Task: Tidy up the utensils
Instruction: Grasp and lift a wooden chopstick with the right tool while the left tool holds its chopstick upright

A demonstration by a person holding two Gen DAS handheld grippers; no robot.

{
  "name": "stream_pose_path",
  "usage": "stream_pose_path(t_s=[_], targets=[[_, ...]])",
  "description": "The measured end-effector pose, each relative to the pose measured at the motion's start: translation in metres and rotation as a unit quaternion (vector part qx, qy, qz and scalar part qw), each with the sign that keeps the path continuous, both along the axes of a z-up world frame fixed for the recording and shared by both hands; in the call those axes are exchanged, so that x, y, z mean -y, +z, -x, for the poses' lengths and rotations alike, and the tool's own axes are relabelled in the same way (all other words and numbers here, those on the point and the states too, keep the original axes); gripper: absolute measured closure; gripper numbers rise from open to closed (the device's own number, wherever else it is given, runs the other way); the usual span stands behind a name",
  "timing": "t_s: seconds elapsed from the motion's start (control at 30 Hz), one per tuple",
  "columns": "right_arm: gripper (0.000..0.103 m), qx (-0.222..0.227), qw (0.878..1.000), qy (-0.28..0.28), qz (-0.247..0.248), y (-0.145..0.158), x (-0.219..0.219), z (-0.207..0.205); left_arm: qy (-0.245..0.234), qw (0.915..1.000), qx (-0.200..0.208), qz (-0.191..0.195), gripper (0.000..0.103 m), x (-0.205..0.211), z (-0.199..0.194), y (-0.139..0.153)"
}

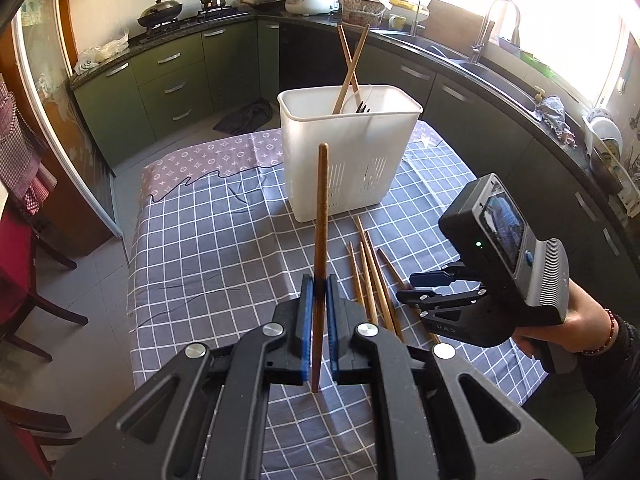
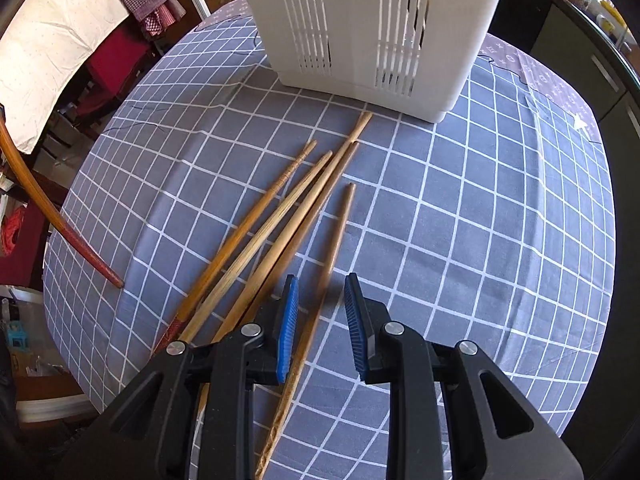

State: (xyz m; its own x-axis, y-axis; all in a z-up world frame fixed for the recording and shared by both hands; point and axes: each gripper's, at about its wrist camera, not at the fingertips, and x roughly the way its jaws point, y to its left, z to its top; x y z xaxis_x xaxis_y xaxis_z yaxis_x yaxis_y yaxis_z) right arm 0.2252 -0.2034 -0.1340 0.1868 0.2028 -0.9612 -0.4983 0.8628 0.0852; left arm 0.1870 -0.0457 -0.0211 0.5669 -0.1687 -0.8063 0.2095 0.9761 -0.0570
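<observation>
While left tongs clamp chopstick, holder hides contents.

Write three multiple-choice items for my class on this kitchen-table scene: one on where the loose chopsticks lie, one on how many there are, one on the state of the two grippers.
1. Where do the loose chopsticks lie?
A. inside the basket
B. on the checked cloth in front of the white basket
C. on the floor

2. How many chopsticks lie loose on the cloth?
A. two
B. five
C. nine

3. How do the grippers stand?
A. both open
B. left shut on a chopstick, right open
C. both shut on chopsticks

Answers:
1 B: they rest on the checked cloth near the white basket.
2 B: five show in the right wrist view.
3 B: the left gripper clamps the dark chopstick; the right gripper gapes around one.
</observation>
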Motion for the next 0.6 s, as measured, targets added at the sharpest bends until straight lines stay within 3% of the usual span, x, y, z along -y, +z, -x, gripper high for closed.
stream_pose_path(t_s=[0.1,0.2,0.37,0.47,0.6], targets=[[0.079,0.005,1.0,0.004,0.017,-0.001,-0.006,0.0,-0.001,1.0,0.002,0.002,0.096,-0.002,0.002,0.0],[0.093,0.019,0.999,0.012,0.029,-0.003,-0.014,0.004,-0.002,1.0,0.002,0.002,0.096,-0.002,0.003,-0.001],[0.095,0.025,0.999,0.007,0.02,-0.004,-0.015,0.005,-0.003,1.0,0.001,0.001,0.096,-0.001,0.004,-0.002],[0.096,0.039,0.999,0.003,0.002,0.01,-0.003,0.009,-0.004,1.0,0.003,0.001,0.096,0.0,0.005,0.001],[0.096,0.089,0.995,-0.009,-0.032,0.051,0.014,0.017,-0.005,1.0,0.007,-0.001,0.096,0.001,0.006,0.004]])
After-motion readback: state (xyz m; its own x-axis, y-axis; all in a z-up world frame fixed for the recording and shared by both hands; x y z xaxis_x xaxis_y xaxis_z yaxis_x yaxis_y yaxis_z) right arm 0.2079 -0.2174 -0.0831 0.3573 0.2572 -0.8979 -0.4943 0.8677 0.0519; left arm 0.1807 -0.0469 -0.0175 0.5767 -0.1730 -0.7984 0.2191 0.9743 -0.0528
